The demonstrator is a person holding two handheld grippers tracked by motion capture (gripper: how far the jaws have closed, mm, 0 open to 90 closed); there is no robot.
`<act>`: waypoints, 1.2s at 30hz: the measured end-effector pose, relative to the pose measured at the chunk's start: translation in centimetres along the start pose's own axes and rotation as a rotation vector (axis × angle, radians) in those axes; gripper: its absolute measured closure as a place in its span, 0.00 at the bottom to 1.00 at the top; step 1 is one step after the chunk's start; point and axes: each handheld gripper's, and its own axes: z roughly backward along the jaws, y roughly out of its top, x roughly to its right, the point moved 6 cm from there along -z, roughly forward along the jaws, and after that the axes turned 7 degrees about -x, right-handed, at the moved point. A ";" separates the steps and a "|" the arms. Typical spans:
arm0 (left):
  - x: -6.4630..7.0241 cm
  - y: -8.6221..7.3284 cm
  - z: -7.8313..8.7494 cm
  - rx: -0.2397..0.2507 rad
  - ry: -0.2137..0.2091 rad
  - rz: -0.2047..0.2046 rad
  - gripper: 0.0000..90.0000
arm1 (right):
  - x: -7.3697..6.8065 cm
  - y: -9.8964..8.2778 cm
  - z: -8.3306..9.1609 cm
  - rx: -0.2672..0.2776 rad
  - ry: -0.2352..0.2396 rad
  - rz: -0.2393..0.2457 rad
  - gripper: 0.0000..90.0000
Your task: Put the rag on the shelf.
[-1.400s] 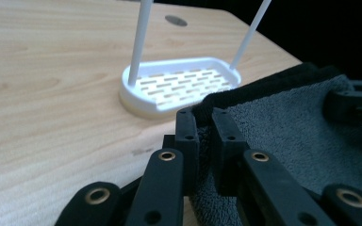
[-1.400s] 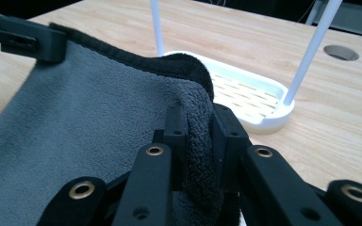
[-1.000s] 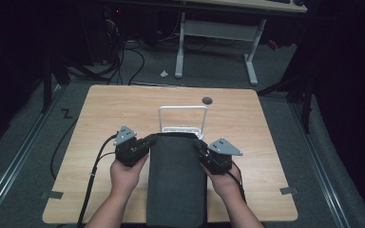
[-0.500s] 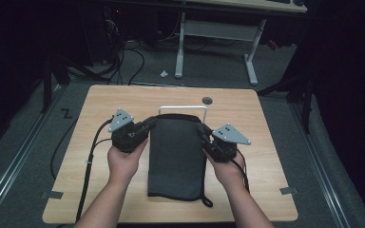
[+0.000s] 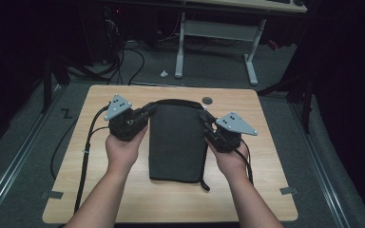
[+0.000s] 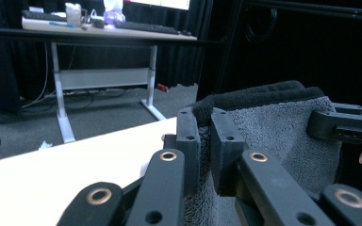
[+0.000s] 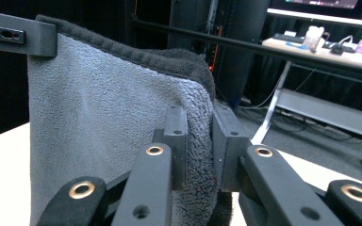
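Observation:
A dark grey towel hangs folded between my two grippers above the wooden table. Its lower end hangs low over the table near the front. My left gripper is shut on the towel's upper left corner, and my right gripper is shut on the upper right corner. In the left gripper view the left gripper pinches the towel edge, with the right gripper farther off. In the right gripper view the right gripper clamps the towel, and the left gripper holds the far corner.
A small dark round mark lies near the table's far edge. Beyond the table stands a desk with white legs, and cables run over the grey floor. A black cable trails from the left gripper across the table's left side.
Both hands have risen and carried the towel's top edge up and away from the person. The towel now hangs in front of the white rack seen earlier.

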 end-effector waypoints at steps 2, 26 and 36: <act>0.1 0.6 0.1 0.010 0.001 -0.004 0.93 | 0.1 0.6 0.1 0.010 -0.006 0.011 0.88; -3.1 6.4 -3.1 0.027 0.049 -0.071 0.93 | 3.5 6.1 -3.1 0.027 -0.008 -0.001 0.88; -6.3 6.7 -7.3 -0.013 0.125 -0.089 0.93 | 5.8 6.9 -7.7 -0.015 -0.009 0.002 0.88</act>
